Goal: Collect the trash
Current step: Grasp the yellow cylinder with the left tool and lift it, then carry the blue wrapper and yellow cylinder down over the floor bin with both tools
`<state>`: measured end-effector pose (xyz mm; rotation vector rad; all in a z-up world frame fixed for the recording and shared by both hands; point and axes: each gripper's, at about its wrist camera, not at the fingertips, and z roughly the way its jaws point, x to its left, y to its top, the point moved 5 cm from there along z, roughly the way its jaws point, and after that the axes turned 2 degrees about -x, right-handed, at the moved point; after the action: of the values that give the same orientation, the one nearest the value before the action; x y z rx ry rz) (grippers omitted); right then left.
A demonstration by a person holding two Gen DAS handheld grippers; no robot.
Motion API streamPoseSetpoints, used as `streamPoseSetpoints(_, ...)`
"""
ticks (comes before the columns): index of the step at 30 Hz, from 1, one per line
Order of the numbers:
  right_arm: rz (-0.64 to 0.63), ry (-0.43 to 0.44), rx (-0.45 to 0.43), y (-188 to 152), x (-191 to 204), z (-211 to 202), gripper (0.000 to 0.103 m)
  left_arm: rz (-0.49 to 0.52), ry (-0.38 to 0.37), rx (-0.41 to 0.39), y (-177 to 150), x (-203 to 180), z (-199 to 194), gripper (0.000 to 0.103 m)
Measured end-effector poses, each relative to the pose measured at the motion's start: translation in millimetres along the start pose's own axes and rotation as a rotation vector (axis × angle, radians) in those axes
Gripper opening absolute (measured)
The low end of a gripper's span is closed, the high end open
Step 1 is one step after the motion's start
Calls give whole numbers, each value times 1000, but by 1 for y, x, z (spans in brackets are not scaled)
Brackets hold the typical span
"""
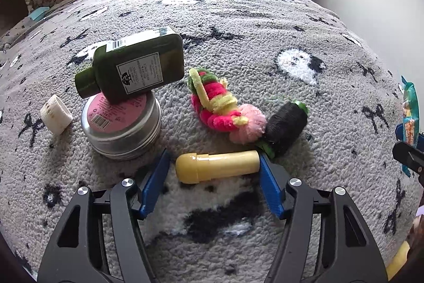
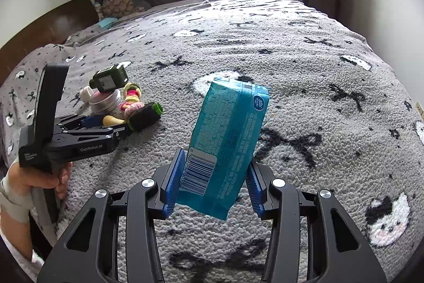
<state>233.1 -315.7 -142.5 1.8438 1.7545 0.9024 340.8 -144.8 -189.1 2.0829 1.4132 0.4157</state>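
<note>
My left gripper (image 1: pixel 214 163) is open, its blue fingers on either side of a yellow plastic tube (image 1: pixel 217 166) that lies on the grey blanket; whether the pads touch it I cannot tell. My right gripper (image 2: pixel 212 177) is shut on a teal snack packet (image 2: pixel 225 145) and holds it above the blanket. In the right wrist view the left gripper (image 2: pixel 116 127) sits at the left by the pile. The packet's edge (image 1: pixel 409 110) shows at the right rim of the left wrist view.
A dark green bottle (image 1: pixel 135 65) leans on a round silver tin (image 1: pixel 122 126). A white cap (image 1: pixel 56 114), a pink and yellow fuzzy toy (image 1: pixel 222 108) and a black thread spool (image 1: pixel 286 127) lie close around the tube. Pillows (image 2: pixel 124 0) sit far back left.
</note>
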Motion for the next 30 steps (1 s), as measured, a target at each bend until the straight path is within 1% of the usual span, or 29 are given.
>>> streamPoseSetpoints(1, 0, 0, 0, 0, 1, 0, 45, -2, -1, 3, 0, 0, 1, 59)
streamPoseSetpoints(3, 0, 0, -3, 1, 2, -2, 45, 9, 7, 0, -2, -1, -1, 54)
streamPoseSetpoints(10, -13, 3, -16, 1, 12, -14, 45, 19, 12, -9, -17, -1, -17, 54)
streamPoseSetpoints(14, -27, 12, -27, -2, 24, -25, 45, 16, 10, -11, -33, -1, -33, 53)
streamPoseSetpoints(20, -45, 18, -29, -14, 43, -44, 45, 39, 17, -27, -64, -4, -73, 53)
streamPoseSetpoints(30, -62, 11, -53, -43, 74, -92, 45, 59, 4, -130, -103, -9, -160, 53)
